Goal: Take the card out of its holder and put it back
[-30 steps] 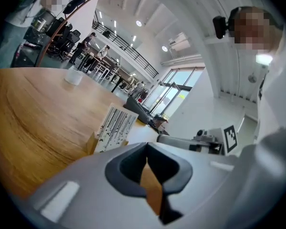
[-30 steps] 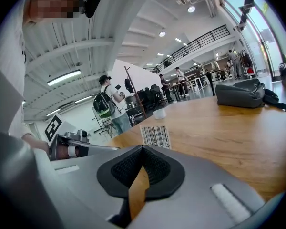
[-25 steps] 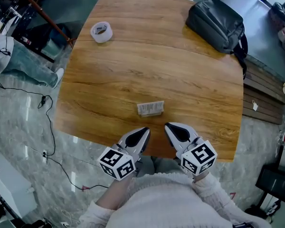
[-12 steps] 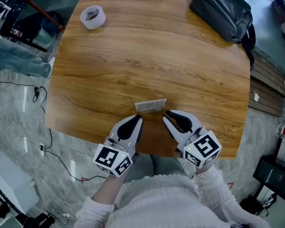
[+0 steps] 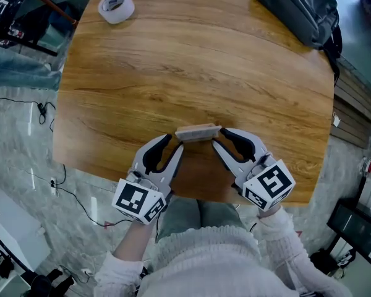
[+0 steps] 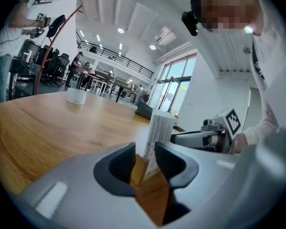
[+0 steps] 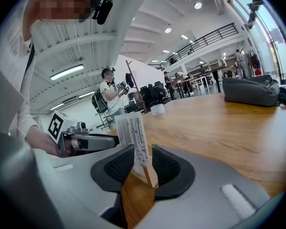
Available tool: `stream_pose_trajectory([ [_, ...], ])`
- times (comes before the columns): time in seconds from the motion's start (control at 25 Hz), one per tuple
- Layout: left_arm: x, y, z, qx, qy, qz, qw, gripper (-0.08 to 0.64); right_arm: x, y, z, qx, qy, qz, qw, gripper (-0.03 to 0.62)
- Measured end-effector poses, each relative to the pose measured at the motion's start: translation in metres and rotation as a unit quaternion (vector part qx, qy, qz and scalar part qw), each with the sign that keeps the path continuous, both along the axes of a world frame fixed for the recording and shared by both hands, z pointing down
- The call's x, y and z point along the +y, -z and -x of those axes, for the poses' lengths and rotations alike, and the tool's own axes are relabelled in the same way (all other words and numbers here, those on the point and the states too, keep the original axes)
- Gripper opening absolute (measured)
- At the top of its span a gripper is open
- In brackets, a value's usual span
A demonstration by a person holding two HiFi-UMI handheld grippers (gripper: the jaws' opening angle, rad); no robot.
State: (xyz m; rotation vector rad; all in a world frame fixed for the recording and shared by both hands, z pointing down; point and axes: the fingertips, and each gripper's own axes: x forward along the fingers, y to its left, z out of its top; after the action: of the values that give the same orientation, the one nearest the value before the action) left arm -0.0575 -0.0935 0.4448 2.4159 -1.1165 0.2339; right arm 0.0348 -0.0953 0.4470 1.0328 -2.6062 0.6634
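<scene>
Black bag [image 5: 300, 8]: cut off by the top edge, upper right of the head view.
Counter [image 5: 204, 73]: far side cropped at the top of the frame.
Card holder [image 5: 198, 132]: seen edge-on from above; card and holder impossible to tell apart there.
Card [image 7: 132, 137]: printed lines too small to read.
Card's lower end: hidden behind the jaws of the left hand-held gripper [image 6: 146, 147] and the right hand-held gripper [image 7: 143, 147], both just opened wide around it; touching or apart, unclear.
Tape roll [image 6: 76, 96]: small and blurred, upper left of the left gripper view.
Far figures [image 6: 86, 73]: too small to make out.
</scene>
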Motion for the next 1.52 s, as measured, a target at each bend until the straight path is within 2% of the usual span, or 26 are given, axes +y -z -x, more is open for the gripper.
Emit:
stream_pose_trajectory([
  [0.12, -0.003, 0.003, -0.002, -0.003, -0.005, -0.008, 0.9999, 0.121, -0.003, 0.001, 0.002, -0.001, 0.007, -0.008, 1.0, 0.126],
  [0.32, -0.005, 0.003, -0.01, 0.016, -0.017, -0.002, 0.9997, 0.121, -0.006, 0.002, 0.01, -0.003, 0.022, -0.014, 1.0, 0.13],
  [0.48, -0.006, 0.005, -0.015, -0.009, -0.023, -0.019, 0.9995, 0.12, -0.009, 0.005, 0.014, 0.003, 0.026, -0.028, 0.999, 0.121],
  [0.56, -0.006, 0.004, -0.017, -0.015, -0.021, -0.023, 0.9994, 0.106, -0.009, 0.005, 0.014, 0.008, 0.023, -0.033, 0.999, 0.08],
  [0.68, -0.007, 0.004, -0.015, -0.015, -0.011, -0.023, 0.9996, 0.082, -0.009, 0.006, 0.015, 0.017, 0.022, -0.04, 0.999, 0.075],
  [1.08, -0.008, 0.005, -0.014, -0.005, -0.001, -0.023, 0.9997, 0.08, -0.008, 0.008, 0.016, 0.025, 0.021, -0.048, 0.998, 0.069],
  [1.52, -0.007, 0.018, -0.014, -0.018, -0.004, -0.049, 0.9986, 0.078, -0.006, 0.019, 0.016, 0.02, 0.014, -0.063, 0.998, 0.067],
])
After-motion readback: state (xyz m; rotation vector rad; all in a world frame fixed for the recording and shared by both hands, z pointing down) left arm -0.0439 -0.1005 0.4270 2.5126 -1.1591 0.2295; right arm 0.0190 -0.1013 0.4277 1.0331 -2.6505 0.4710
